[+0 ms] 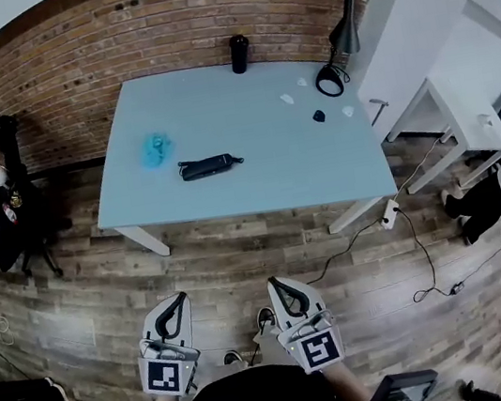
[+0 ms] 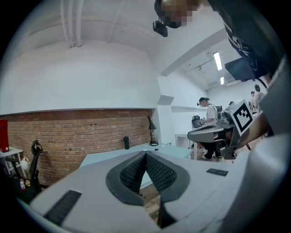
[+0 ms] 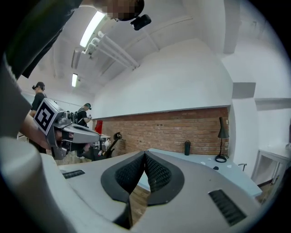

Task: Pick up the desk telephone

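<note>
Bench (image 1: pixel 243 101) stands against the brick wall (image 1: pixel 155 30). Left gripper (image 1: pixel 181 300) and right gripper (image 1: pixel 274 284) hang over the floor (image 1: pixel 240 254) well short of the bench, jaws together, nothing held. Telephone (image 1: pixel 207 166) lies on the bench, left of centre.

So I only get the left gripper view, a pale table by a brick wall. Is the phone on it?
Observer: Yes. The head view shows a black phone lying near the middle of the table.
Operator: Anything beside it?
Observer: A blue thing lies up and to the left of it in that view, apart from it.
Operator: Could the right gripper grab it now?
Observer: Not from there. The right gripper is over the floor, short of the table, with its jaws together and empty.
</note>
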Demonstrator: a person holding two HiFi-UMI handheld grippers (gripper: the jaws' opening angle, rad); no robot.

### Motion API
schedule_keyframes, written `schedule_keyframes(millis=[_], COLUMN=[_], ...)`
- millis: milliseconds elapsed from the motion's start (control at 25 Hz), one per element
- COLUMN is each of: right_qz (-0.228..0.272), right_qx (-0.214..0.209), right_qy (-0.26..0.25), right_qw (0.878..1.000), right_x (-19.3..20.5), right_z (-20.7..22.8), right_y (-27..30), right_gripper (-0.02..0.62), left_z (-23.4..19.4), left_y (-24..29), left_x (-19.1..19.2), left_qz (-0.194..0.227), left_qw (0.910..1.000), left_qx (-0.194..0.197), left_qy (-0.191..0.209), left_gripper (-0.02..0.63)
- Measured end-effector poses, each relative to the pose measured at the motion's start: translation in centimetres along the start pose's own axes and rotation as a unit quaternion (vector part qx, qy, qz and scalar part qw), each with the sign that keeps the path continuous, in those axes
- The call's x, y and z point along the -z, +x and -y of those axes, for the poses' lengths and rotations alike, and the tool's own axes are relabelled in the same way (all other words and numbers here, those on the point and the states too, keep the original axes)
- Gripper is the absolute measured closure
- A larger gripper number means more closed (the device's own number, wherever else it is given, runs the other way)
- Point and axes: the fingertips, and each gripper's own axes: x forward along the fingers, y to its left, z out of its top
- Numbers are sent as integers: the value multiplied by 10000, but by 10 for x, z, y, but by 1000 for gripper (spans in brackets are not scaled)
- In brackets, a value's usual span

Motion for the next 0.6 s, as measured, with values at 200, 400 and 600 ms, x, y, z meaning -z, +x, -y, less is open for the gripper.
schedule_keyframes(millis=[200, 400, 600], right_qz=[-64, -89, -188], right_qx=[36, 23, 25], right_qy=[271, 240, 168], right_qw=[9996, 9997, 9997], right_x=[14, 18, 18], right_z=[51, 89, 102], right_y=[16, 39, 66], right_gripper=[584, 584, 584], left_z=[10, 4, -22], left_y=[36, 57, 72], left_x=[-12, -12, -5], left_qz=[20, -45, -278], left_qw=[9999, 9993, 9979], left_qx=[-43, -284, -404], left_qy=[-98, -222, -428], left_gripper=[591, 591, 591])
